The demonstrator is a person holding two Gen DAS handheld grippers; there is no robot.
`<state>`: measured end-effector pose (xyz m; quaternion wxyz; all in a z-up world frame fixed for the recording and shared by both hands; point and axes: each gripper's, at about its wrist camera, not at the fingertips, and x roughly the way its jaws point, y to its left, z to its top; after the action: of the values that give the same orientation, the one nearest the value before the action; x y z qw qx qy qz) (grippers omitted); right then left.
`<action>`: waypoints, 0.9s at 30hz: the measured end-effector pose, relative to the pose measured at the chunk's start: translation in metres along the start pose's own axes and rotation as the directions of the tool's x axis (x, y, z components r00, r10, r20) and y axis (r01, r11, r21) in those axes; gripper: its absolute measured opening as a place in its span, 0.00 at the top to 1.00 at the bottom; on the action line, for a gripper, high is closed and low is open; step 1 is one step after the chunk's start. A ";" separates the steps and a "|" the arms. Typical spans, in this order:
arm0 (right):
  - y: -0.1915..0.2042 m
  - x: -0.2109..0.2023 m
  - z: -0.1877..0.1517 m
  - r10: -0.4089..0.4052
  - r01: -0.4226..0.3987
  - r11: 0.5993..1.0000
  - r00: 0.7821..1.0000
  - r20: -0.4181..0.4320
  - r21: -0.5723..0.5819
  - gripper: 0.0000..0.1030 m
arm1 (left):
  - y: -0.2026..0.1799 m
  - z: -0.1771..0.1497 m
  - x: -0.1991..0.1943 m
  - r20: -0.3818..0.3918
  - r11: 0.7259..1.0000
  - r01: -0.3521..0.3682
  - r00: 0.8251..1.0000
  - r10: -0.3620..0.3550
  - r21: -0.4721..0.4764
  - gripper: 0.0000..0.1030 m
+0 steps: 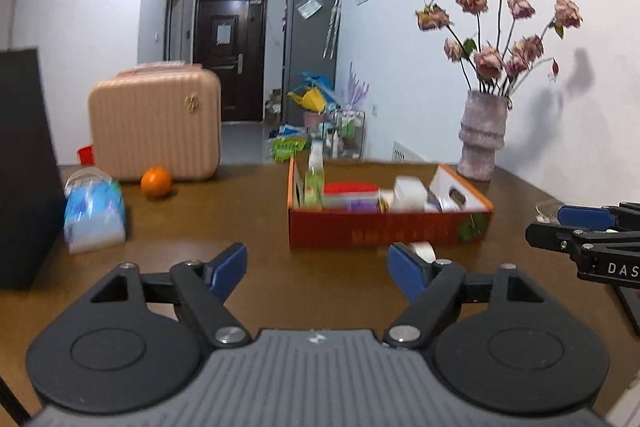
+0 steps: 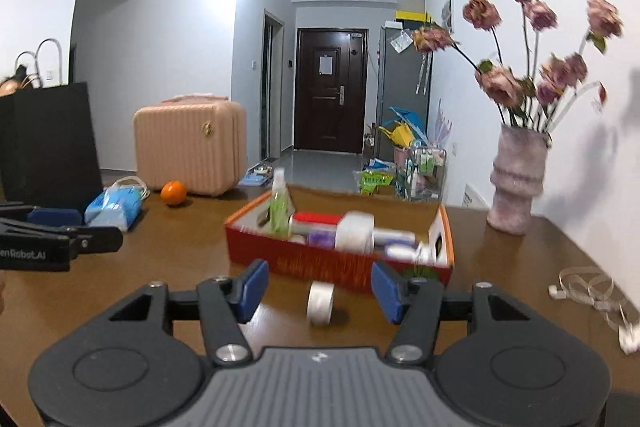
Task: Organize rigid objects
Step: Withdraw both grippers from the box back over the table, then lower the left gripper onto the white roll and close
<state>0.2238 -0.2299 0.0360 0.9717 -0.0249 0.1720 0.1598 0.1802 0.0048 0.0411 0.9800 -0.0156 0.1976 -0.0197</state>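
A red cardboard box (image 1: 384,229) (image 2: 320,261) sits on the brown table and holds a green spray bottle (image 1: 314,179) (image 2: 279,205), a large tape roll (image 2: 354,231) and several small items. A small white tape roll (image 2: 320,303) (image 1: 423,250) stands on edge on the table in front of the box. My right gripper (image 2: 318,291) is open, with the small roll between and just beyond its fingertips. My left gripper (image 1: 318,271) is open and empty, left of the roll. Each gripper shows at the edge of the other's view.
A pink ribbed case (image 1: 156,125) (image 2: 190,149), an orange (image 1: 156,181) (image 2: 173,193) and a blue tissue pack (image 1: 94,215) (image 2: 116,207) lie at the back left, beside a black bag (image 1: 24,167). A vase of dried roses (image 1: 482,135) (image 2: 518,179) stands by the right wall. A white cable (image 2: 592,295) lies at right.
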 end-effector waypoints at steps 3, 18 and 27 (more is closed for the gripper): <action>0.003 -0.021 -0.023 -0.007 0.007 1.000 1.000 -0.007 0.012 0.44 | -0.010 -0.018 -0.012 -0.033 1.000 0.015 0.999 -0.016 -0.010 0.23; -0.027 -0.028 -0.057 -0.034 0.038 0.995 0.998 -0.043 0.092 0.40 | -0.064 -0.028 0.020 -0.079 0.998 0.047 0.996 -0.043 0.050 0.21; -0.065 0.030 -0.053 -0.100 0.108 0.989 0.991 -0.087 0.096 0.40 | -0.105 -0.013 0.121 -0.159 0.996 0.083 0.984 -0.077 0.028 0.26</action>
<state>0.2536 -0.2878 -0.0243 0.9709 0.0088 0.2179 0.0989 0.2832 -0.1061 -0.0141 0.9598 -0.0052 0.2735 -0.0636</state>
